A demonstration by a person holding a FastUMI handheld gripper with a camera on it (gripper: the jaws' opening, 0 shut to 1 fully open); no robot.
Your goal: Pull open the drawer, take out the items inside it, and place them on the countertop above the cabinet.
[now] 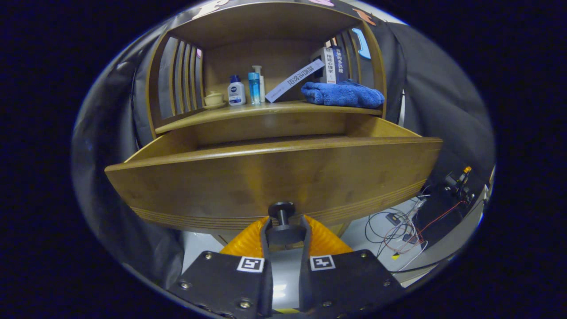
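Observation:
The wooden drawer (274, 177) stands pulled well out of the cabinet, its wide front panel facing me. That panel hides whatever lies inside. A dark round knob (282, 210) sticks out from the lower middle of the panel. My gripper (285, 227) is shut on the knob, one finger pressing on each side of its outer end. Above the drawer runs the wooden countertop (266, 111) of the cabinet.
On the countertop stand a small cream cup (214, 98), a white lotion bottle (236, 91), a blue bottle (254, 87), a folded blue towel (343, 94) and books (331, 64) behind it. Cables and small devices (407, 226) lie on the floor at the lower right.

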